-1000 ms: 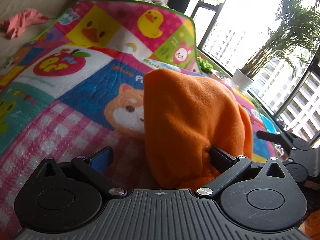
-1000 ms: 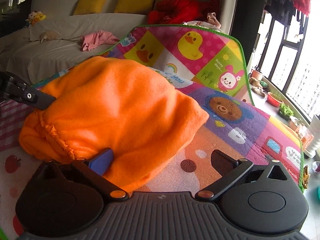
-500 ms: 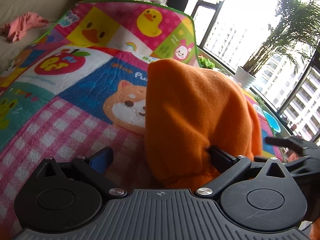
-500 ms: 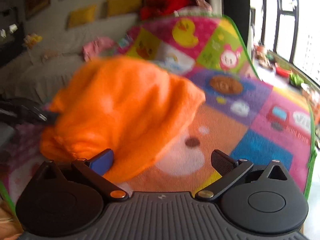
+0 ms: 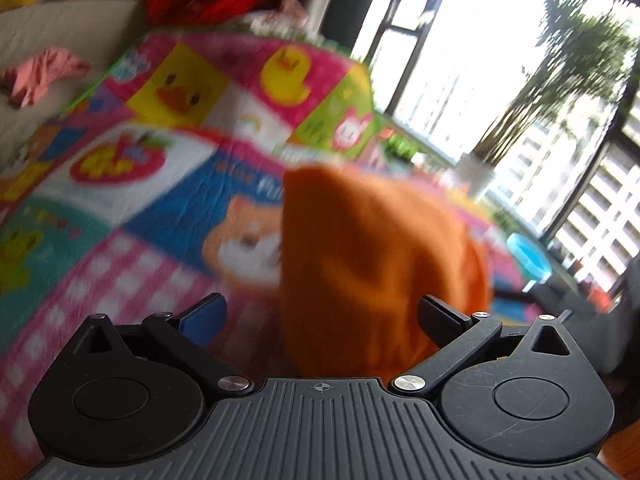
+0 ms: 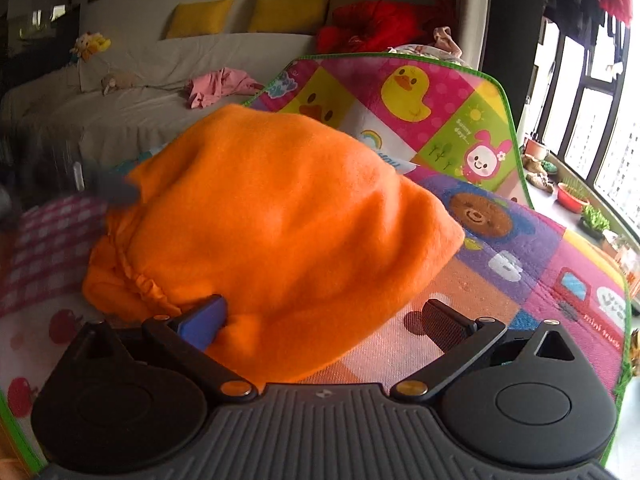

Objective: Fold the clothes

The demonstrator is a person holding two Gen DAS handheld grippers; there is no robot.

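An orange fleece garment [image 6: 280, 220] lies bunched in a mound on the colourful play mat [image 6: 520, 260]. My right gripper [image 6: 326, 316] is open, its blue left finger [image 6: 204, 320] pressed against the garment's near edge by the gathered hem. In the left wrist view, which is blurred by motion, the same garment [image 5: 372, 264] rises between the fingers of my open left gripper [image 5: 320, 314], close to its right finger [image 5: 440, 316]. The left gripper [image 6: 108, 188] shows as a dark blur at the garment's far left side.
A white-covered sofa [image 6: 140, 112] runs behind the mat with a pink garment [image 6: 218, 86], yellow cushions [image 6: 288, 12] and a red bundle [image 6: 372, 26]. Tall windows and a potted plant [image 5: 476, 176] stand on the right. The mat's far end [image 6: 400, 80] curls up.
The left wrist view has gone blurry as that gripper moves. The right view has steadied after its swing. Both grippers stay open at the orange garment.
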